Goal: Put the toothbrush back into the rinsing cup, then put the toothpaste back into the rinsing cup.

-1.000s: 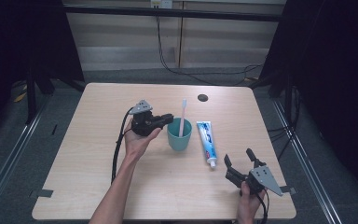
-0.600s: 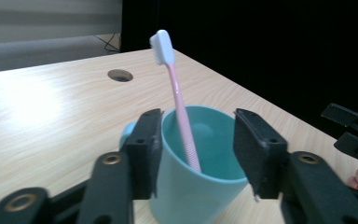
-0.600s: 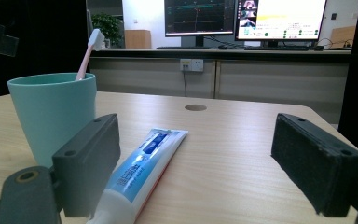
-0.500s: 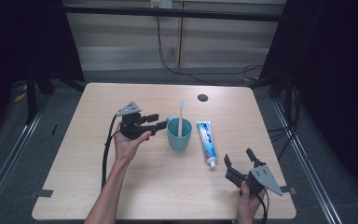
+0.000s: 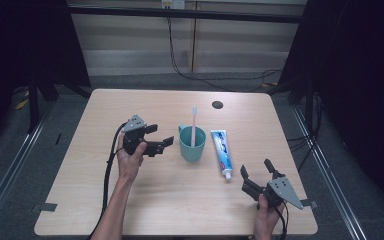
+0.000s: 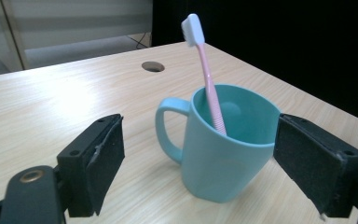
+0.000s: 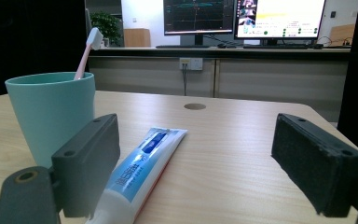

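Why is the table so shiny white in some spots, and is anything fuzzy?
In the left gripper view, light glares off the table left of the teal cup, washing out the wood grain; the cup and toothbrush look sharp. In the right gripper view, a pale sheen lies on the table beyond the toothpaste tube, and the near jaw is soft. The high view is dim at its edges.

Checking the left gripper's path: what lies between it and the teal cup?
Nothing but bare table. In the high view the left gripper sits just left of the teal cup, its handle facing it.
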Demonstrator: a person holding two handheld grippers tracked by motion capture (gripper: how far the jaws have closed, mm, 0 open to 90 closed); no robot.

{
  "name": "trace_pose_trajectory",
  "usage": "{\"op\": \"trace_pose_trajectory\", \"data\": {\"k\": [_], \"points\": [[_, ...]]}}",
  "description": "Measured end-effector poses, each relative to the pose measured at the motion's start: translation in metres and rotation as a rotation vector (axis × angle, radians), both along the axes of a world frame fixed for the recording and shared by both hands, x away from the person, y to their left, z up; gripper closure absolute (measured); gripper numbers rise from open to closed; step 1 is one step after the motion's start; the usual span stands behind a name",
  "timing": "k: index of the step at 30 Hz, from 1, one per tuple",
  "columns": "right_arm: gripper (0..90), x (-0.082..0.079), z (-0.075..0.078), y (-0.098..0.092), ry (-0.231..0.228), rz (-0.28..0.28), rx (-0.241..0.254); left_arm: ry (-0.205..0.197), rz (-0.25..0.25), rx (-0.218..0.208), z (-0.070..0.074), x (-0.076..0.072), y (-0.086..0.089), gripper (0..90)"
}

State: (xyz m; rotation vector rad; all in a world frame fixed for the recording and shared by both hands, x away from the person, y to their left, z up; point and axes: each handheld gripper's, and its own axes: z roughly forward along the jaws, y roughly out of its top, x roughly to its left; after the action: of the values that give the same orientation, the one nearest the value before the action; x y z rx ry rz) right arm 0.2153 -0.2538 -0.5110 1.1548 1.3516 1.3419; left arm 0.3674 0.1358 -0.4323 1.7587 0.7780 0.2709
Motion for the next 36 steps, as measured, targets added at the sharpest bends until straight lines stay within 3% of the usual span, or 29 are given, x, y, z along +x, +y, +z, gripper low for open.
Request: {"op": "trace_pose_trajectory", "data": {"k": [4,10,13,19,24,27,30,32,36], "points": [[14.5,0.0,0.0,0.0,-0.002,0.001,-0.001,-0.011,0.005,0.026,0.0,-0.005,0.006,16.2],[14.5,0.0,0.0,0.0,-0.003,0.0,-0.002,-0.007,0.018,0.014,-0.004,-0.01,0.013,16.1],[14.5,0.0,0.0,0.0,0.0,-0.002,-0.002,-0.013,0.039,0.052,-0.007,-0.017,0.012,15.8],[14.4,0.001,0.0,0.0,0.008,-0.002,0.002,-0.035,0.047,0.048,-0.008,-0.027,0.02,15.8],[14.4,0.0,0.0,0.0,-0.002,-0.008,0.002,-0.036,0.066,0.042,-0.018,-0.034,0.029,15.9],[14.3,0.0,0.0,0.0,0.002,-0.007,0.0,-0.037,0.079,0.016,-0.026,-0.042,0.037,15.9],[14.3,0.0,0.0,0.0,0.003,-0.005,0.0,-0.066,0.072,0.015,-0.033,-0.048,0.043,15.9],[14.3,-0.001,0.0,0.0,-0.003,-0.006,-0.001,-0.096,0.102,0.038,-0.039,-0.055,0.046,15.9],[14.4,0.0,0.0,0.0,0.0,-0.007,-0.002,-0.114,0.138,-0.001,-0.047,-0.065,0.055,15.7]]}}
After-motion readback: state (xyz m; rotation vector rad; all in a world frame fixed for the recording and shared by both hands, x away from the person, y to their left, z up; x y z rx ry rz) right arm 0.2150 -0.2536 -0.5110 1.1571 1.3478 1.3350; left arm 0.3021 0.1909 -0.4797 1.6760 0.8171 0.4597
